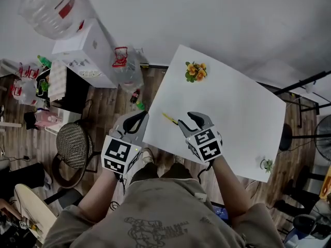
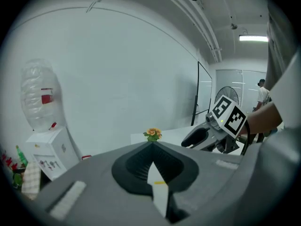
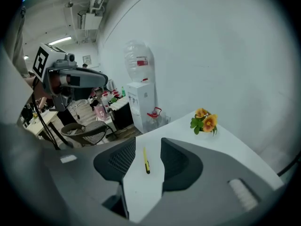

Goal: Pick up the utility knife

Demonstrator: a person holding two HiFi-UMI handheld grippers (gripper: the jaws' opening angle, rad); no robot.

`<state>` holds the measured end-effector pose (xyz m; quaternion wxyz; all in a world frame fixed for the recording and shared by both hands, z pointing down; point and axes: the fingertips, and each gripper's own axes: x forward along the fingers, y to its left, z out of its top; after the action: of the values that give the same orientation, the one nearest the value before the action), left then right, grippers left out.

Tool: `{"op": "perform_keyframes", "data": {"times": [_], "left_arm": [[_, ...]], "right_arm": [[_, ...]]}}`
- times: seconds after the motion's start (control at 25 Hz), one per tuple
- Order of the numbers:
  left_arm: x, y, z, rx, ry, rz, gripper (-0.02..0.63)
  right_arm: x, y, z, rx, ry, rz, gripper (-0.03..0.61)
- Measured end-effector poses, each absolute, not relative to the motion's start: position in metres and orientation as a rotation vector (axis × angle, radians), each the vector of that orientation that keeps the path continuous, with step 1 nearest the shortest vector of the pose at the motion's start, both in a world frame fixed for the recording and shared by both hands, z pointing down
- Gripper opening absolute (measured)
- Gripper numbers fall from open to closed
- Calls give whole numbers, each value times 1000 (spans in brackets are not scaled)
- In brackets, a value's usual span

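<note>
The utility knife [image 1: 169,119] is slim and yellow with a dark tip, lying near the left front edge of the white table [image 1: 232,107]. My right gripper [image 1: 187,120] hovers just to its right, open and empty. In the right gripper view the knife [image 3: 146,161] lies on the table between and ahead of the spread jaws of that gripper [image 3: 148,142]. My left gripper [image 1: 136,121] hangs off the table's left edge, over the floor, its tips meeting. The left gripper view shows its closed tips [image 2: 151,144] and the right gripper [image 2: 197,136] beyond.
A small pot of orange flowers [image 1: 195,71] stands at the table's far corner, and a tiny plant [image 1: 267,164] near the right front edge. A white water dispenser [image 1: 85,53] with its bottle [image 1: 49,6], a jug and a mesh chair [image 1: 73,144] stand on the wooden floor at left.
</note>
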<state>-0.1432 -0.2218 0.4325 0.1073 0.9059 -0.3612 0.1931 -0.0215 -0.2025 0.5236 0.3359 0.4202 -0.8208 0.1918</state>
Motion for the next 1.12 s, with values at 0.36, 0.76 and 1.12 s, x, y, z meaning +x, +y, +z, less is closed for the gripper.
{"op": "perform_keyframes", "data": {"times": [0.36,0.76,1.12], "left_arm": [[-136,-209,503,2577,-954,681,0],[-154,-209,562,2474,-963,779,0],[-176,-210,587,2404,-991,836,0]], "right_arm": [[-31,-195,621,948,-2028,631,173],[-42,-196,680,835,-1933,594,166],[-43,-196,699,792,-1894,568,137]]}}
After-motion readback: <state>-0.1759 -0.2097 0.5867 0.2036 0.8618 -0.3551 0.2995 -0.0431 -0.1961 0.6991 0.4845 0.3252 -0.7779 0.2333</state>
